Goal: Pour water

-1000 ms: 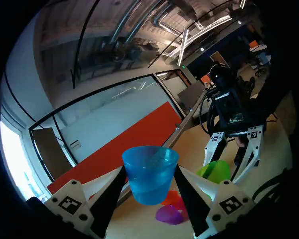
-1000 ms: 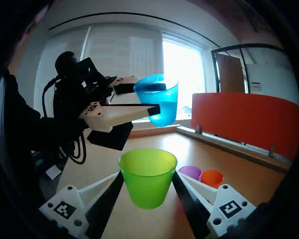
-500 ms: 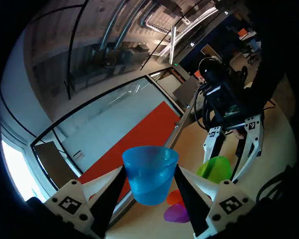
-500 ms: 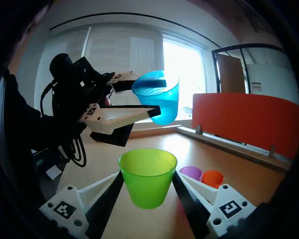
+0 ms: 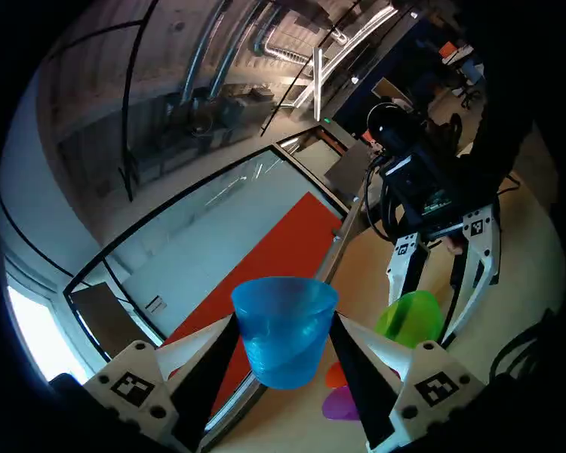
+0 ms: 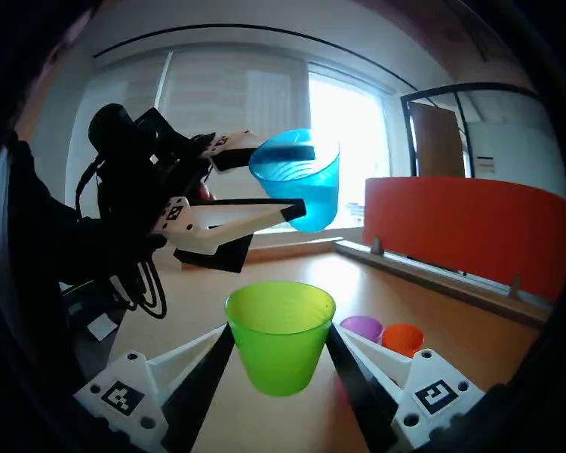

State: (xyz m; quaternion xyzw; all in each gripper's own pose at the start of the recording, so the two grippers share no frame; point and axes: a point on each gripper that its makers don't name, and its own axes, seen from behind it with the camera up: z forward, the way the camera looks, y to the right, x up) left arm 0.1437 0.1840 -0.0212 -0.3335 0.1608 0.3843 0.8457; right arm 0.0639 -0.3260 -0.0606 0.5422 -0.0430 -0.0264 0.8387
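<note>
Left fingers (image 5: 204, 370) clamp blue cup (image 5: 284, 332) (aloft).

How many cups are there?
4: blue cup in the left claw, green cup in the right claw, purple cup and orange cup on the table. More may be hidden.

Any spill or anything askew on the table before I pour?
Nothing stands out. The blue cup sits squarely in the left gripper, slightly tilted, above the green cup, which is upright in the right gripper. No water shows on the table, and the purple cup and orange cup stand upright.
</note>
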